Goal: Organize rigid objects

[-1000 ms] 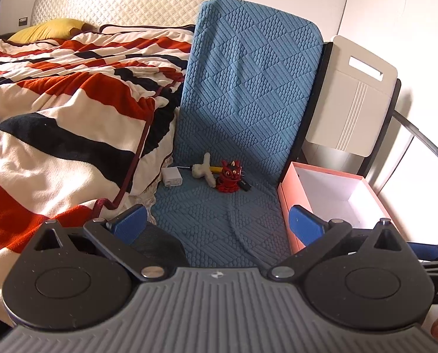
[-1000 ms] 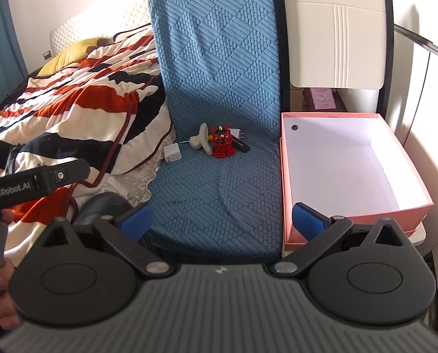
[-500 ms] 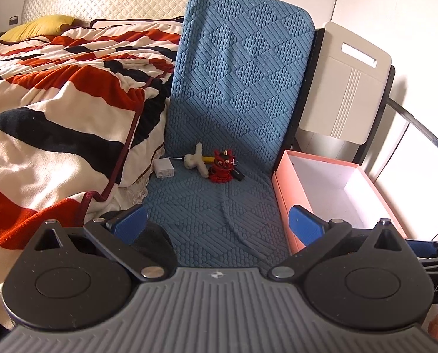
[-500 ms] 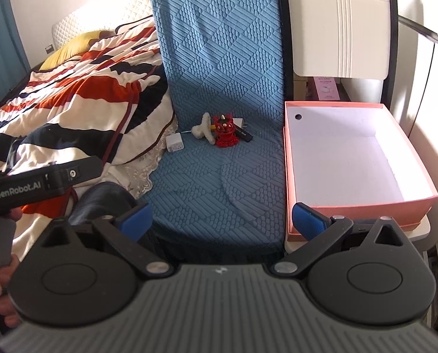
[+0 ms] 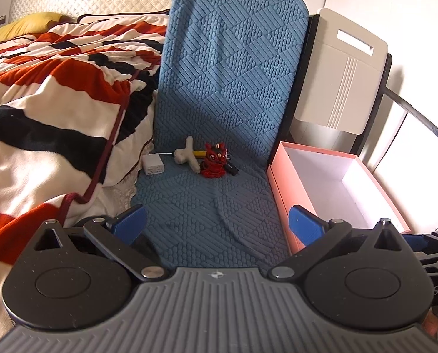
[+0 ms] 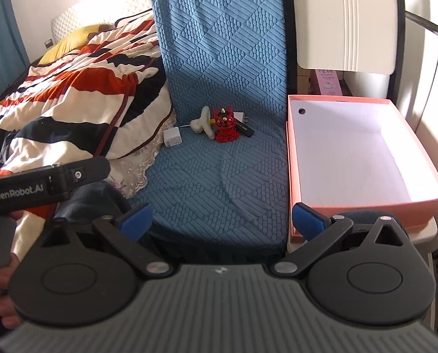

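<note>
1. I've got the left gripper with its fingers spread wide, nothing between them.
2. Same for the right gripper: fingers wide apart, empty.
3. Nothing is sorted yet, as far as I can judge. The pink box sits just past my right-hand finger in the right view, and its white inside looks bare.
4. All the small things are in one cluster well ahead of both sets of fingers, on the blue cushion, close to its upright back.
5. In that cluster: a red figurine standing upright, a white fuzzy toy touching its left side, and a white charger further left, near the blanket.
6. Behind the figurine I can make out a yellow handle and a black stick poking out to the right; there may be a plug behind it too, hard to tell.
7. So every piece is left to do. I reckon the next job is to reach in, and the tight bunching could make a clean single pick awkward.
8. The figurine looks the easiest first grab, standing proud.
</note>
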Tool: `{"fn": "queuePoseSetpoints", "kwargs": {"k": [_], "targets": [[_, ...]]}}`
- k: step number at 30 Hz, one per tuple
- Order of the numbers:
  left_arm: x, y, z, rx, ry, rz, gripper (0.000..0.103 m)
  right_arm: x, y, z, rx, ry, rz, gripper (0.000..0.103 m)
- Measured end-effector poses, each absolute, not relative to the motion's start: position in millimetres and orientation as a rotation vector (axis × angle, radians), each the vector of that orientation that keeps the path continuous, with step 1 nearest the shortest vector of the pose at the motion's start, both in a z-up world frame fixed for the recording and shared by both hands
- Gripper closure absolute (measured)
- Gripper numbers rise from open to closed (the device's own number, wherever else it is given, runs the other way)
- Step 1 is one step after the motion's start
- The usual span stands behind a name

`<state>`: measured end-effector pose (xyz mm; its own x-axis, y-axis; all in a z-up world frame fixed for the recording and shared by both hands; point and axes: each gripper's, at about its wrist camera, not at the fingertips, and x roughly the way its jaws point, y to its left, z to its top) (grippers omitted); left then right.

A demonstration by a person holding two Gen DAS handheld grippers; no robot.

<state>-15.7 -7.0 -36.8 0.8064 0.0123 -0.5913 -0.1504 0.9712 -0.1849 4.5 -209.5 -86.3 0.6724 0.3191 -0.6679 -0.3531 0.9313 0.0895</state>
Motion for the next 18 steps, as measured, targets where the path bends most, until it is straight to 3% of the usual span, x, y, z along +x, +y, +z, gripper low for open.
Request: {"fn": "queuePoseSetpoints", "kwargs": {"k": [18], "targets": [[91, 9, -91, -0.22, 0.63, 0.028, 0.0, 66, -199, -144, -0.041, 0.746, 0.336, 0.0]]}}
